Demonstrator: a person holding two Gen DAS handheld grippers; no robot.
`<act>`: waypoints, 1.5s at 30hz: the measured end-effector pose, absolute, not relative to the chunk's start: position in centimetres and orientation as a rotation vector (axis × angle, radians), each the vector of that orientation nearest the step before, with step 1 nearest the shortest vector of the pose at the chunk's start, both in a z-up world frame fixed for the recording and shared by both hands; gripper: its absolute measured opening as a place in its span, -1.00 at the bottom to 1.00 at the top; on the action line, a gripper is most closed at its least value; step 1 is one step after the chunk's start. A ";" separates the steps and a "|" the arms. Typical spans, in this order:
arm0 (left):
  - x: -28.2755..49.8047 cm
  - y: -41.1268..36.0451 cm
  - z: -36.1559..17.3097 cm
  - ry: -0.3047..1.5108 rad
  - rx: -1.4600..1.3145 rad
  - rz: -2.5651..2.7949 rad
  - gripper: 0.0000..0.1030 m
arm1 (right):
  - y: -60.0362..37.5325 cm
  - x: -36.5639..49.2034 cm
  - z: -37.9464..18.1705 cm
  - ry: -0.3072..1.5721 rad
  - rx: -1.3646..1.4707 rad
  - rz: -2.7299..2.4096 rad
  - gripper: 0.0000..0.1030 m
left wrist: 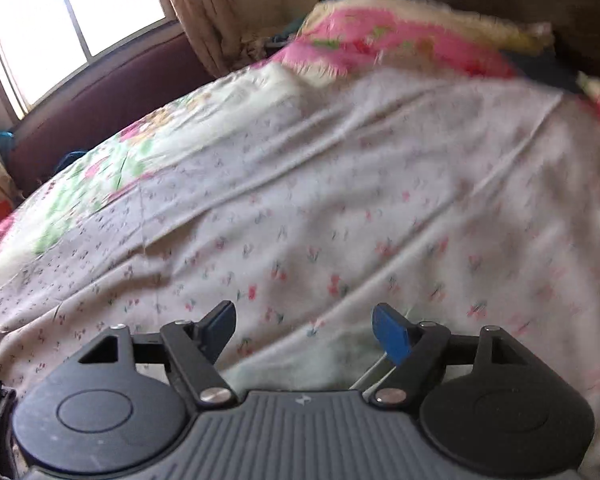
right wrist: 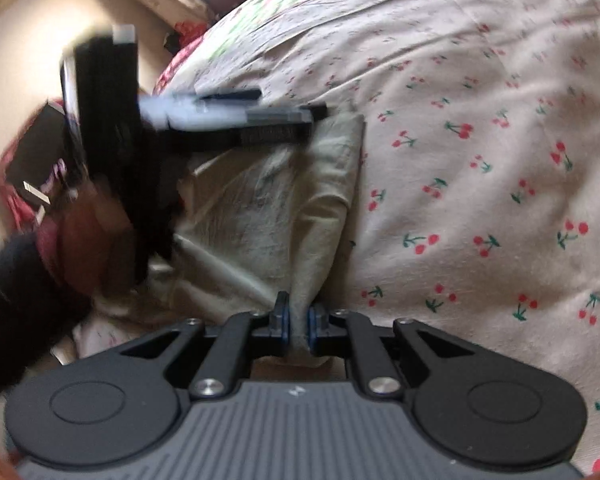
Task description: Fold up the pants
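Pale cream pants (right wrist: 268,200) lie crumpled on the cherry-print bedsheet (right wrist: 480,160). My right gripper (right wrist: 298,320) is shut on a fold at their near end, with cloth pinched between its blue pads. In the right wrist view my left gripper (right wrist: 292,102) is blurred and reaches over the far end of the pants, held by a hand (right wrist: 88,240) in a dark sleeve. In the left wrist view the left gripper (left wrist: 306,328) stands open just above the bed. Nothing is pressed between its pads, and a pale patch of the pants (left wrist: 340,356) shows below them.
The bedsheet (left wrist: 340,184) spreads wide ahead of the left gripper. A pink floral blanket (left wrist: 380,44) is bunched at the far end. A maroon padded edge (left wrist: 120,92), a curtain (left wrist: 204,12) and a bright window (left wrist: 80,20) lie beyond the bed's left side.
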State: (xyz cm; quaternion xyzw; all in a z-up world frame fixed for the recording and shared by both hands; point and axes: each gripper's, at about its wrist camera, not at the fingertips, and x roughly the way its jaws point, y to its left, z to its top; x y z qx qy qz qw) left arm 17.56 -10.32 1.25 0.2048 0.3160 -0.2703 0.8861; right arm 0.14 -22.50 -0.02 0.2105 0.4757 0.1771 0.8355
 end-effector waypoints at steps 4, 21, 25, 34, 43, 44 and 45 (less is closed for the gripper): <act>15.1 -9.7 2.7 0.667 0.414 -0.727 0.84 | -21.9 -0.1 -0.1 0.990 0.393 0.384 -0.71; 15.2 -14.1 -0.3 0.812 0.609 -0.891 -0.21 | -21.4 -1.4 -0.3 0.925 0.349 0.414 -0.47; 16.4 -15.0 -1.0 0.859 0.667 -0.922 -0.15 | -21.7 -0.9 -0.4 0.929 0.366 0.428 -0.47; 17.6 -15.7 -0.5 0.896 0.794 -1.023 -0.16 | -22.6 -0.6 -0.7 0.937 0.403 0.443 -0.48; 16.8 -16.4 -0.1 0.876 0.913 -1.102 -0.64 | -23.2 -0.5 -0.8 0.943 0.431 0.453 -0.48; 16.9 -16.4 -0.1 0.870 0.916 -1.105 -0.64 | -23.3 -0.4 -0.9 0.943 0.434 0.454 -0.48; 17.1 -16.5 -0.2 0.878 0.914 -1.102 -0.64 | -23.4 -0.4 -0.9 0.944 0.438 0.455 -0.48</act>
